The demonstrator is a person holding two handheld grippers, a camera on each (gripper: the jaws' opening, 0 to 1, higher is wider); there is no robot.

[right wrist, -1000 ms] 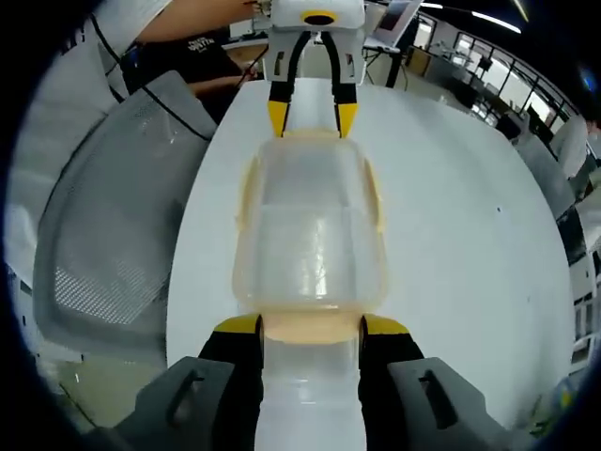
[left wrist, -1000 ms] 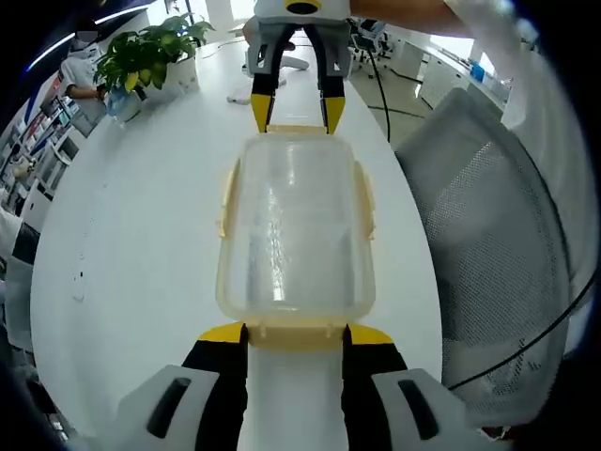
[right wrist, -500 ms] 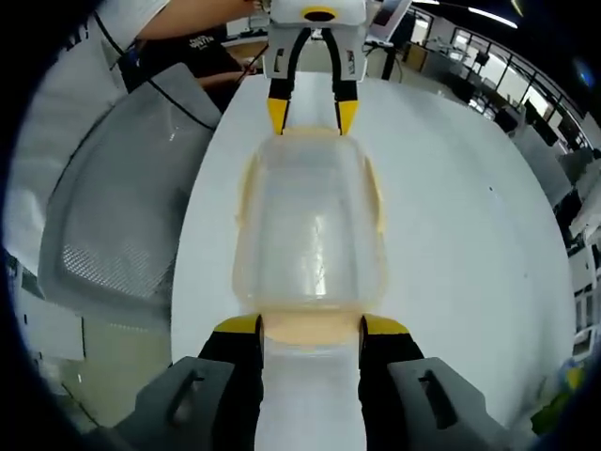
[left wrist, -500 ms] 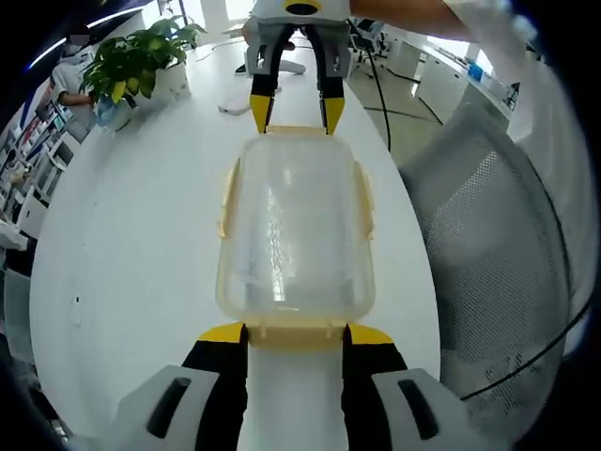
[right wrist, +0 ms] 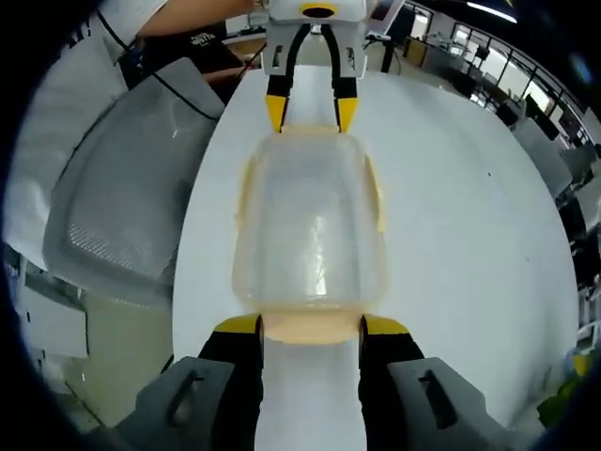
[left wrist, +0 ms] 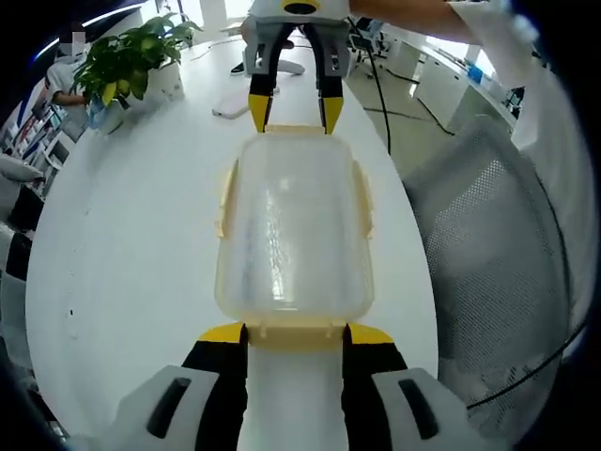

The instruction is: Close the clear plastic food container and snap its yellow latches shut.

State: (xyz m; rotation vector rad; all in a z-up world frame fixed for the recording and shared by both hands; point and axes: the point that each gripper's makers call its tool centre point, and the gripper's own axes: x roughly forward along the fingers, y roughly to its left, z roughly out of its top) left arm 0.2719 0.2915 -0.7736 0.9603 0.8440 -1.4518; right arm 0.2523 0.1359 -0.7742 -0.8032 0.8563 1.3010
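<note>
White table (left wrist: 122,235), plant (left wrist: 127,61), mesh chair (left wrist: 493,254)

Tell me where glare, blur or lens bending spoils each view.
Left gripper view: bright glare streaks run down the container; the table edges curve from fisheye bending; the plant looks soft. Right gripper view: a pale sheen lies on the container, and the chair bulges near the rim.
</note>
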